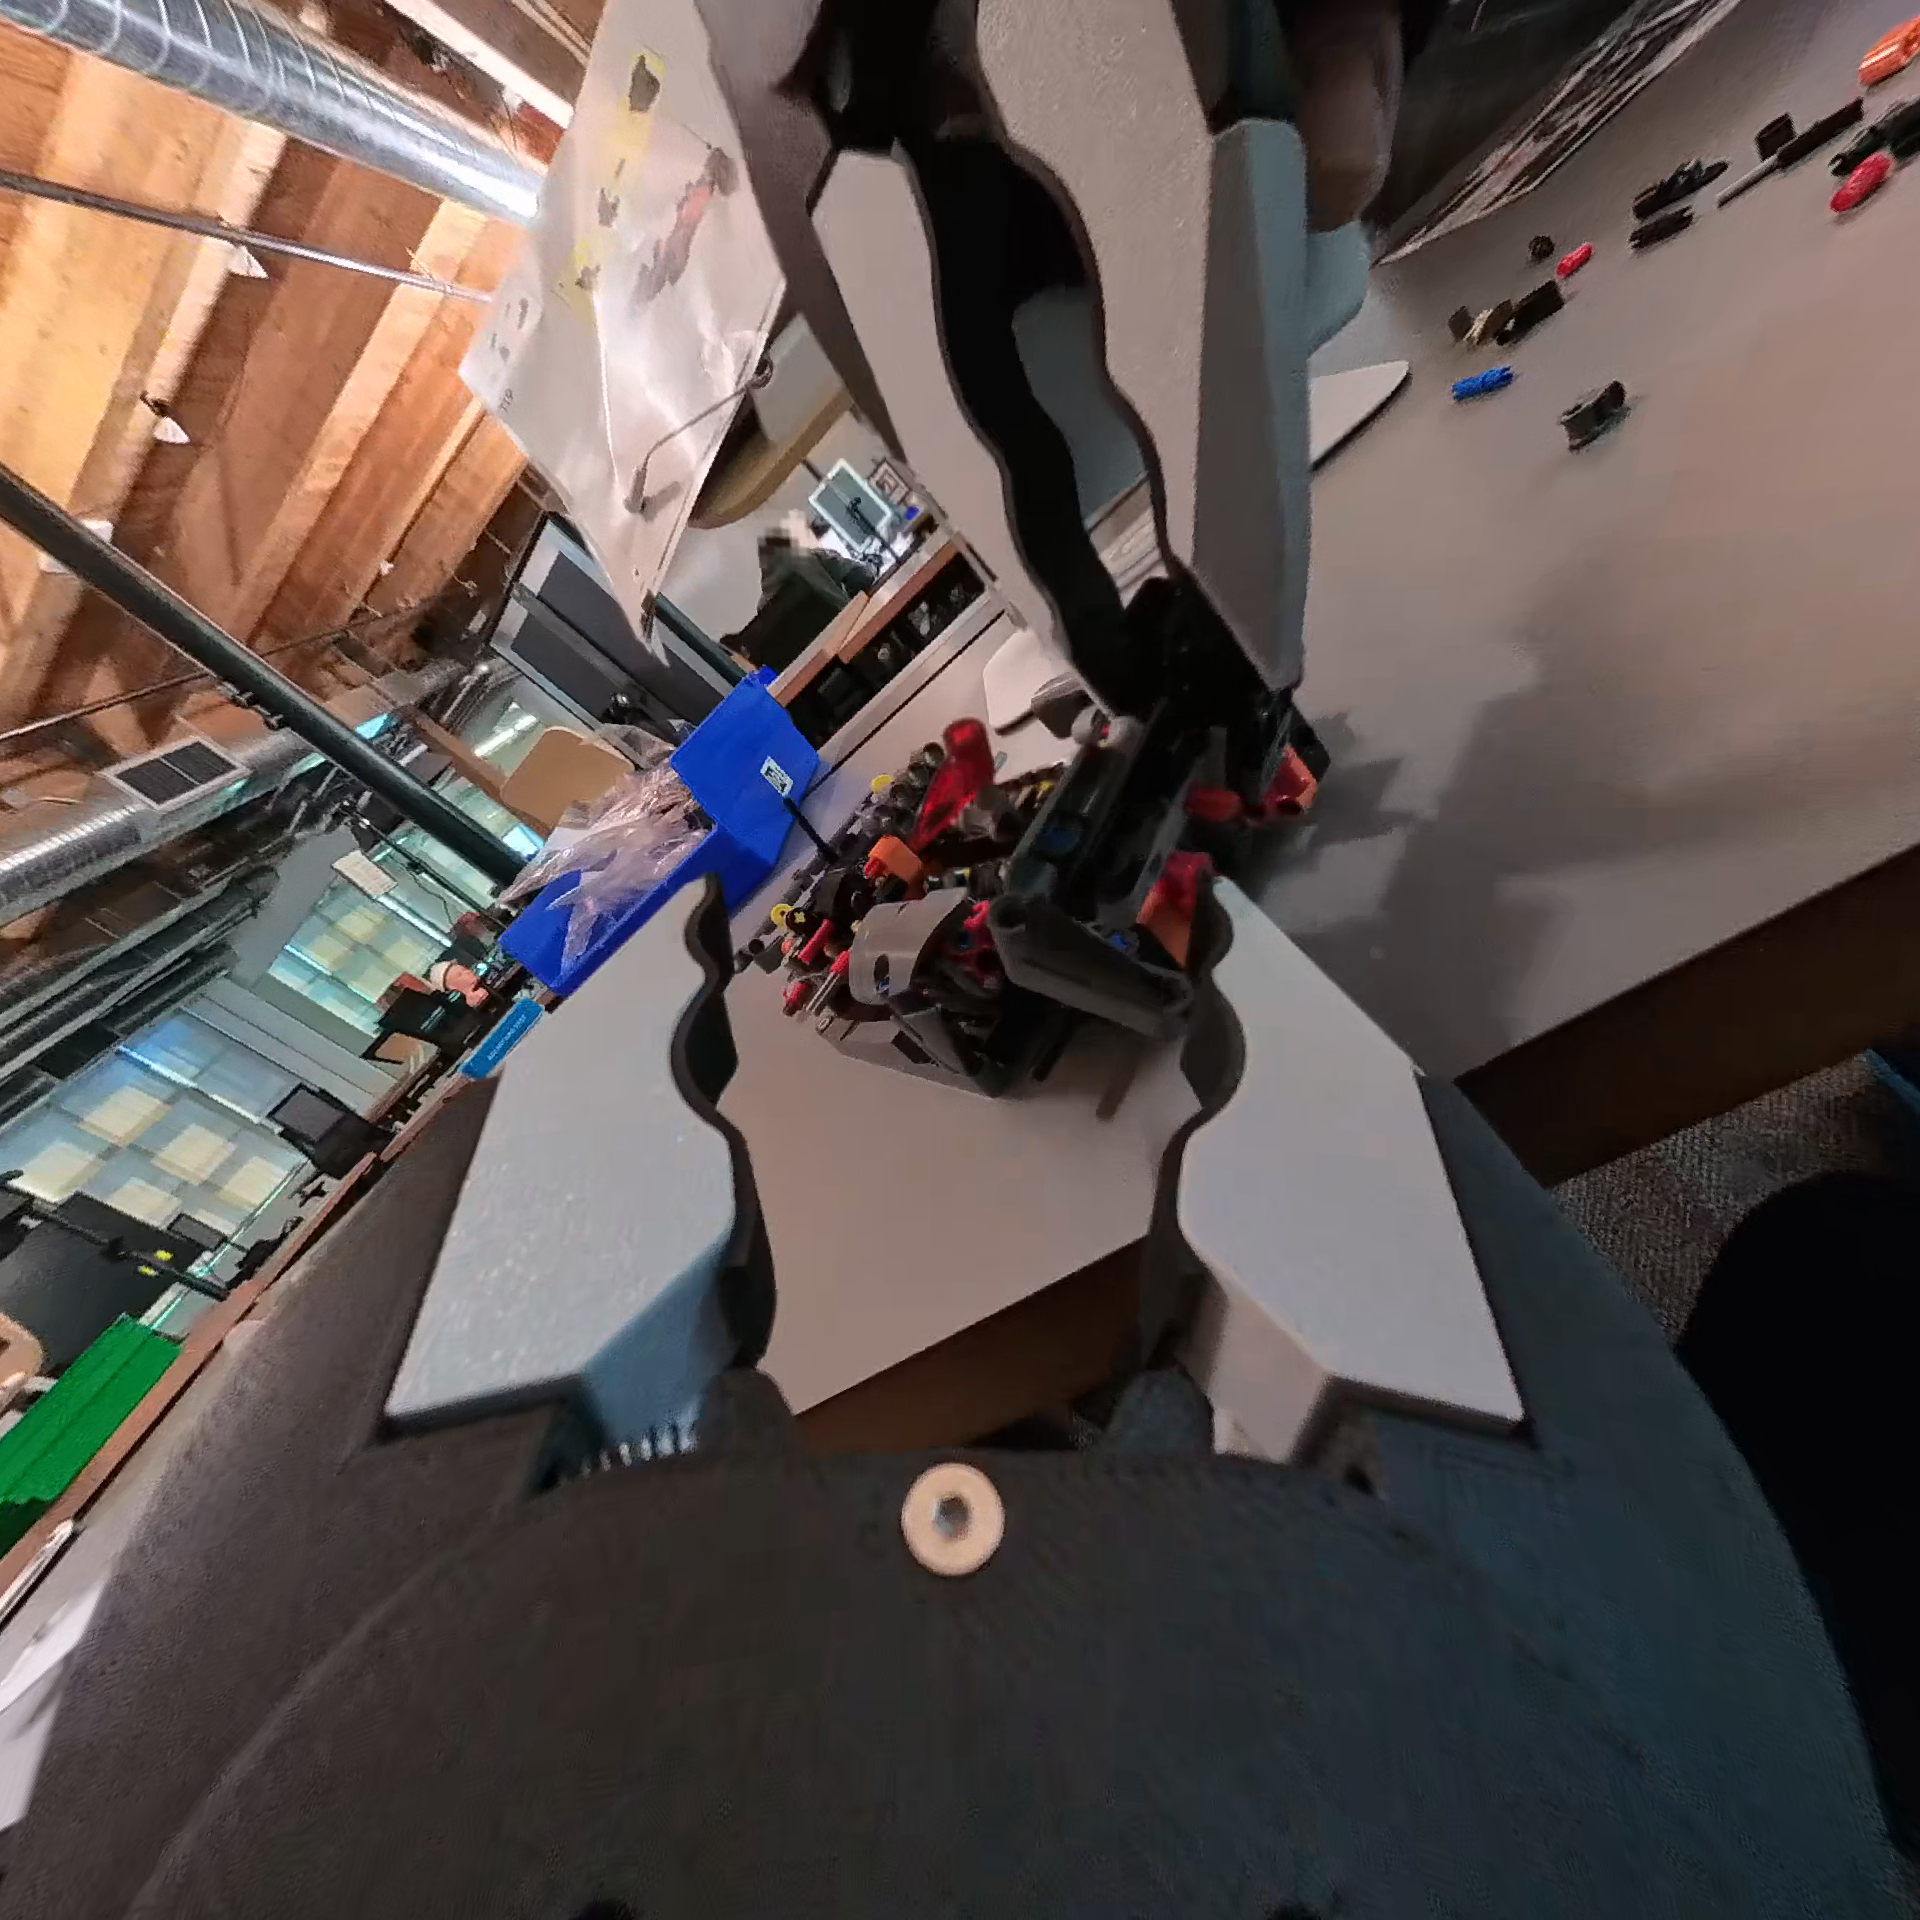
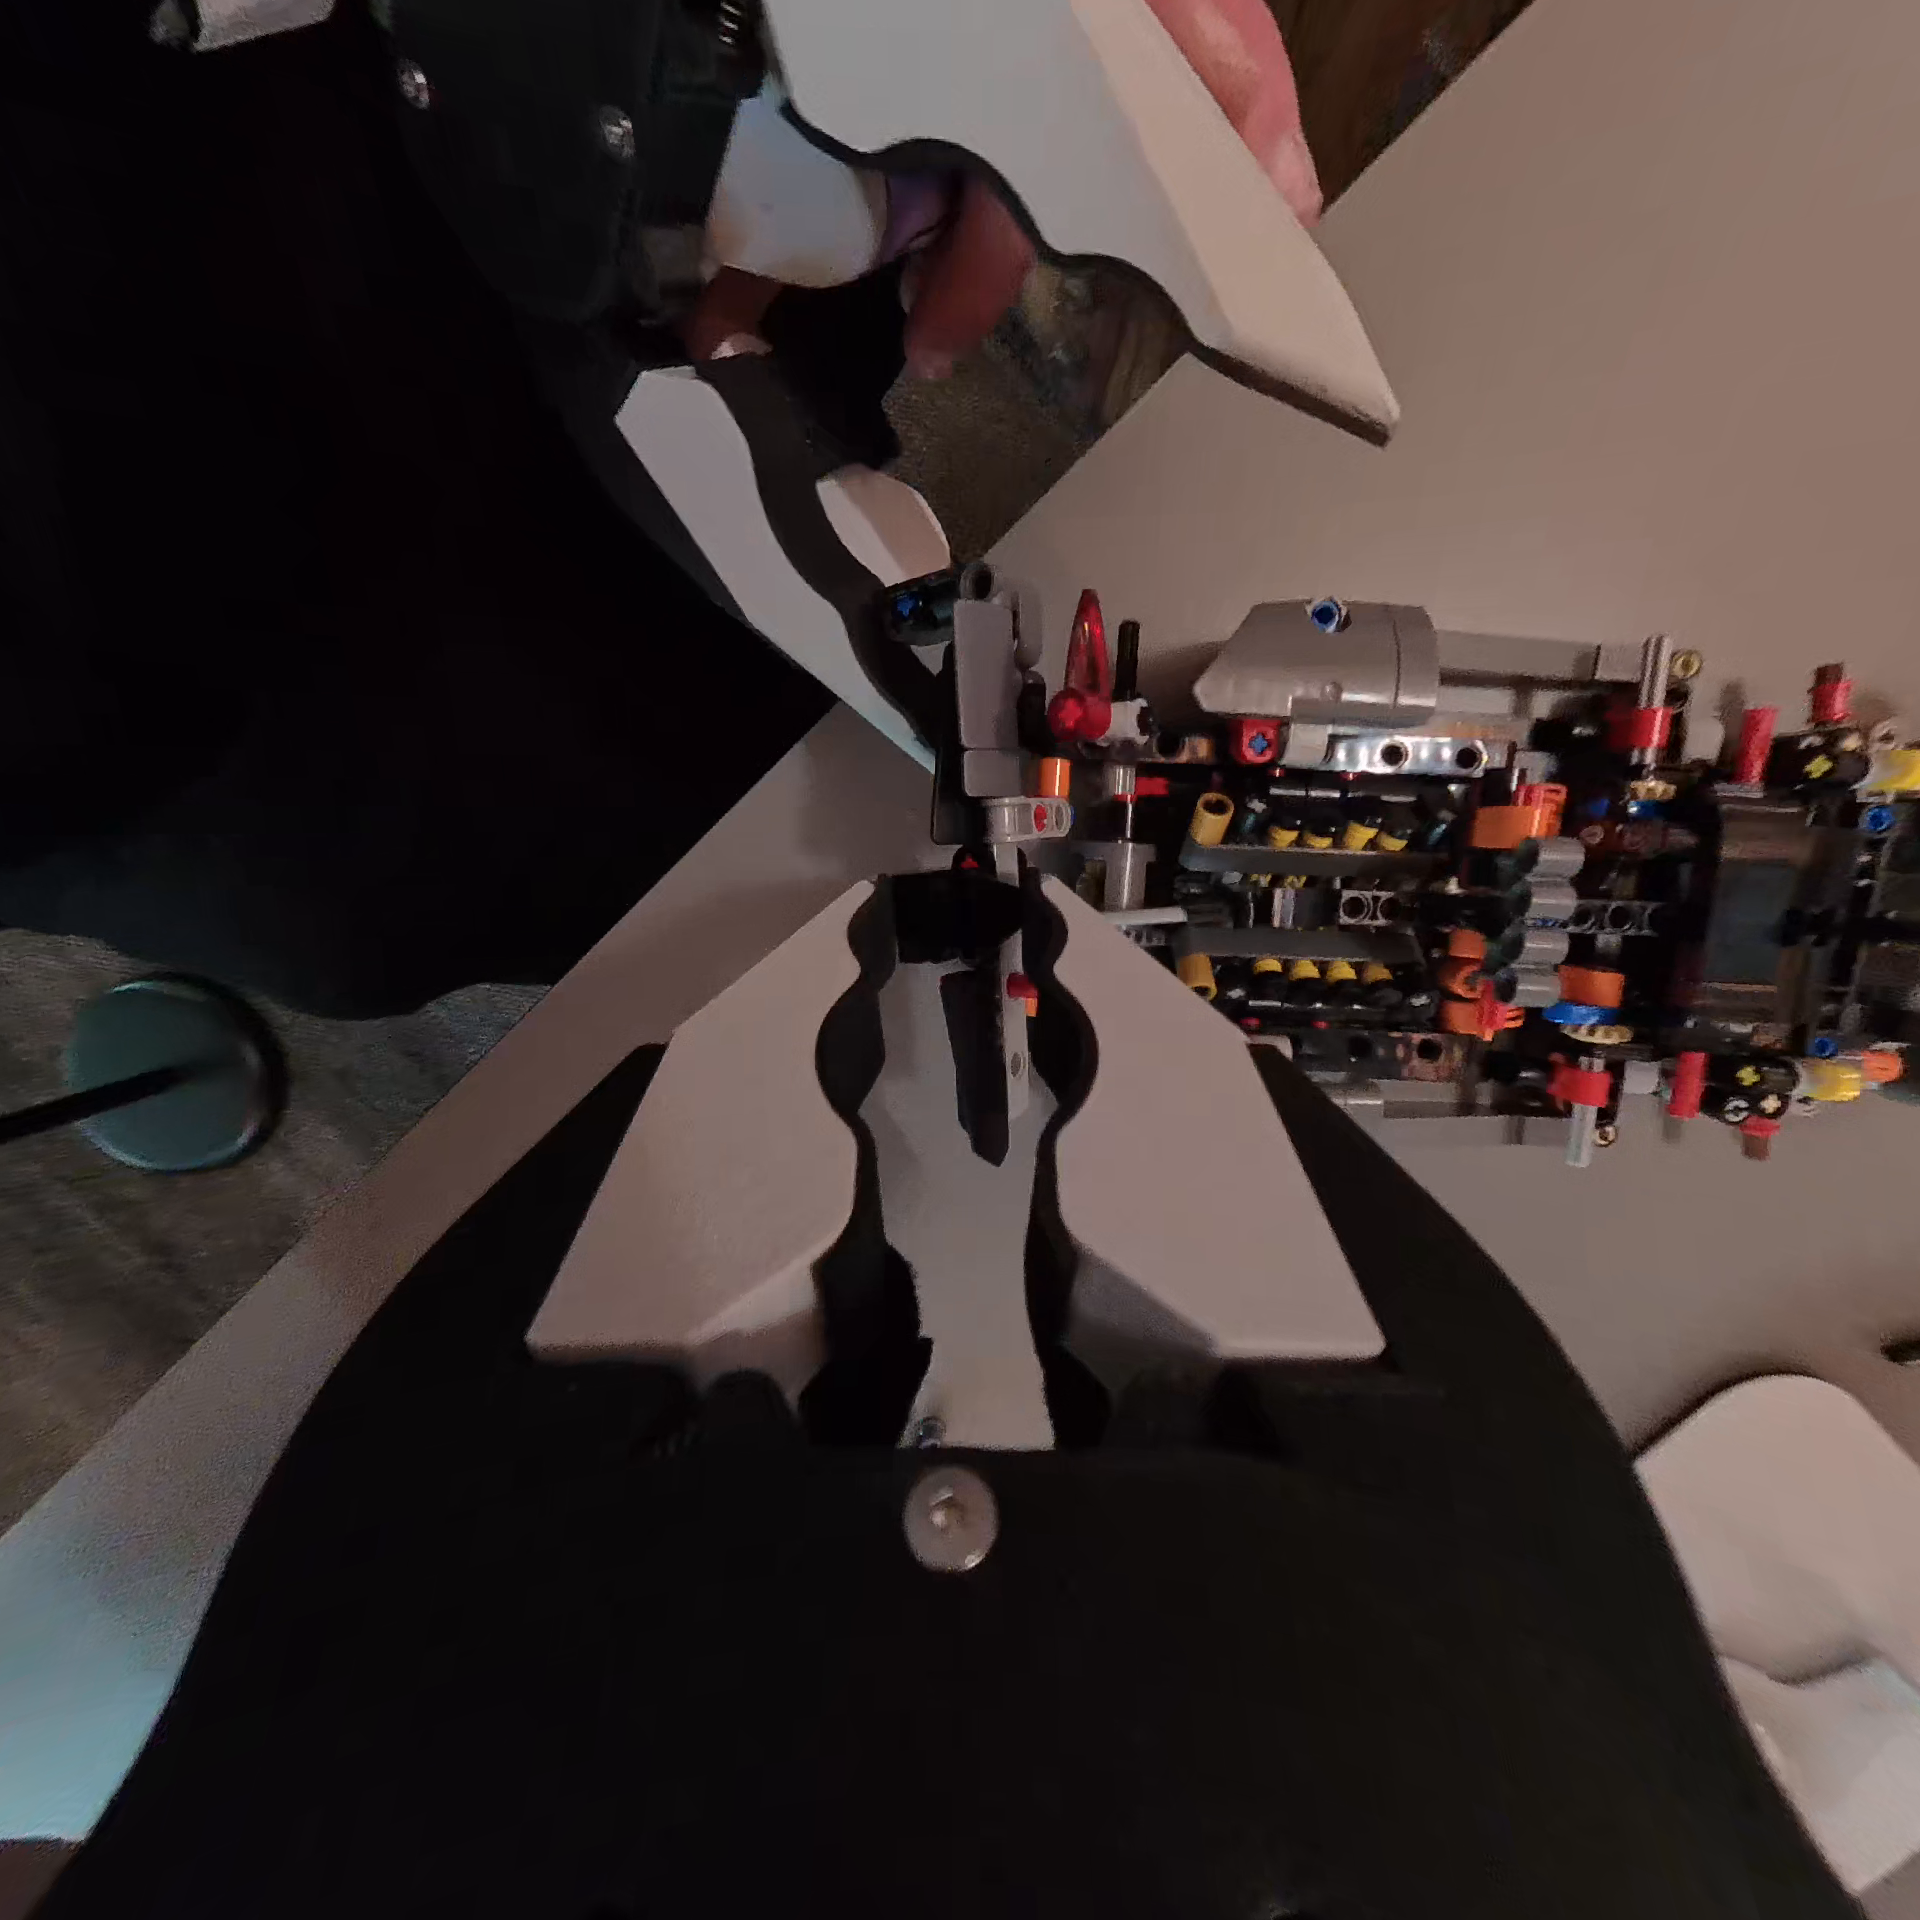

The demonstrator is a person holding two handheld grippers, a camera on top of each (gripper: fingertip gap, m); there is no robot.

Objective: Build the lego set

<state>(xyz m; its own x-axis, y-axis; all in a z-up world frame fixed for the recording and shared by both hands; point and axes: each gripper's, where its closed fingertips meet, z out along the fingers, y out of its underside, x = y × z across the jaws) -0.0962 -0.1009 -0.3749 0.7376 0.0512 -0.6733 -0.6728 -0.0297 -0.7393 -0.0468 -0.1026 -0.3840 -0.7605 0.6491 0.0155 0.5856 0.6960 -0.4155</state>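
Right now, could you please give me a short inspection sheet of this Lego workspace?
Surface: grey table, near its corner.
Job's things: partly built Lego model lying on the table; instruction booklet propped up behind.
Clutter: loose Lego parts scattered; blue bin holding clear plastic bags.
Grippers: left gripper open, fingers either side of the model's end; right gripper shut on a black piece at the model's end.
Cables: nothing seen.
Surroundings: carpet floor, wooden ceiling with ducts, desks behind.
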